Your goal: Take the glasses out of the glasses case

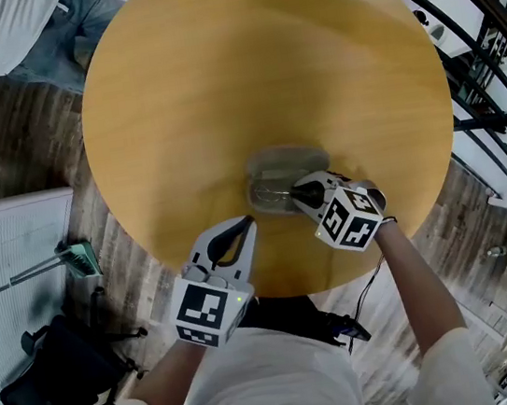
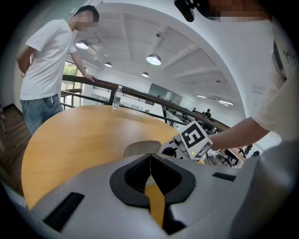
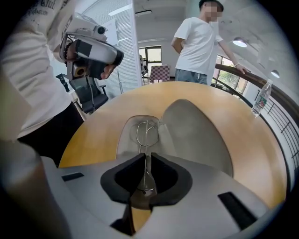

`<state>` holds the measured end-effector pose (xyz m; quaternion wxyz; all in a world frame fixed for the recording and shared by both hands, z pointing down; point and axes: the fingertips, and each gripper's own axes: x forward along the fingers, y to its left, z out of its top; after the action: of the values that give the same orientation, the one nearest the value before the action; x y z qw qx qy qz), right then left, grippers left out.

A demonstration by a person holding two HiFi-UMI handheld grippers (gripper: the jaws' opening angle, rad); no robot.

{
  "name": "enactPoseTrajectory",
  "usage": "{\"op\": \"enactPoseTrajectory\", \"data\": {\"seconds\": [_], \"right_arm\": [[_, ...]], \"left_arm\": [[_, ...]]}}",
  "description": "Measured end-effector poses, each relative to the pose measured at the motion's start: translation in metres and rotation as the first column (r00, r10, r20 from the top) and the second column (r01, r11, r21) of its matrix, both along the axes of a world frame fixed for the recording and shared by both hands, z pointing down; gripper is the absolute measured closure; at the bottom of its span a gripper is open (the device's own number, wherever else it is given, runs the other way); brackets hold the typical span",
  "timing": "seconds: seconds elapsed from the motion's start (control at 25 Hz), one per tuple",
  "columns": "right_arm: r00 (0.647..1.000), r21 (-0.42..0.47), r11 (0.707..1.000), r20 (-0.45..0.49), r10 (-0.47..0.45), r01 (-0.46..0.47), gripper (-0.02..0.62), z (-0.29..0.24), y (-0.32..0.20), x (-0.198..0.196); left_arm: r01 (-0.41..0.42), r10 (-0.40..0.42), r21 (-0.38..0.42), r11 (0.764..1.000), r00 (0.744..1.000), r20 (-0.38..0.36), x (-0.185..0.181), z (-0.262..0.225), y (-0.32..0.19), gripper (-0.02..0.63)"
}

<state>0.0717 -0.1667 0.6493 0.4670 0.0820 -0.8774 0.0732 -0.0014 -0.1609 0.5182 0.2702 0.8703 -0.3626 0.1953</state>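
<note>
A grey glasses case (image 1: 283, 175) lies open near the front edge of the round wooden table (image 1: 216, 80). In the right gripper view its lid (image 3: 196, 130) is folded back to the right of the tray (image 3: 127, 137). Thin wire-framed glasses (image 3: 145, 131) lie in the tray. My right gripper (image 3: 145, 158) (image 1: 296, 193) reaches into the case and is shut on the wire frame. My left gripper (image 2: 150, 156) (image 1: 245, 223) is shut with nothing in it, just left of the case at the table edge. From there I see the case lid (image 2: 141, 148) and the right gripper's marker cube (image 2: 194, 138).
A person in a white shirt and jeans (image 3: 196, 42) stands at the table's far side by a railing (image 2: 140, 95). A water bottle (image 2: 116, 98) stands at the far rim. On the floor to the left are a green brush (image 1: 78, 259) and a black bag (image 1: 45, 388).
</note>
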Motion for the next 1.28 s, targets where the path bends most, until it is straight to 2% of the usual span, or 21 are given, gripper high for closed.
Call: {"op": "enactPoseTrajectory", "data": {"seconds": [0.28,0.8,1.12,1.28], "right_arm": [[0.999,-0.007,0.999,-0.005,-0.038,0.038,0.563,0.003,0.006,-0.007],[0.999,0.026,0.999,0.028,-0.026,0.025,0.565,-0.013,-0.001,-0.006],[0.999,0.073,0.997,0.044,0.006,-0.009,0.565,-0.029,-0.008,-0.006],[0.995,0.101,0.993,0.081,0.053,-0.061,0.565,-0.049,-0.013,-0.006]], "left_arm": [[0.006,-0.006,0.0,1.0,1.0,-0.003,-0.006,-0.001,0.0,0.581],[-0.003,0.003,0.007,1.0,1.0,-0.006,-0.005,-0.003,0.001,0.581],[0.005,-0.004,0.024,1.0,1.0,-0.004,-0.012,-0.008,0.004,0.581],[0.003,-0.003,0.049,0.999,1.0,-0.003,-0.014,-0.018,0.006,0.581]]}}
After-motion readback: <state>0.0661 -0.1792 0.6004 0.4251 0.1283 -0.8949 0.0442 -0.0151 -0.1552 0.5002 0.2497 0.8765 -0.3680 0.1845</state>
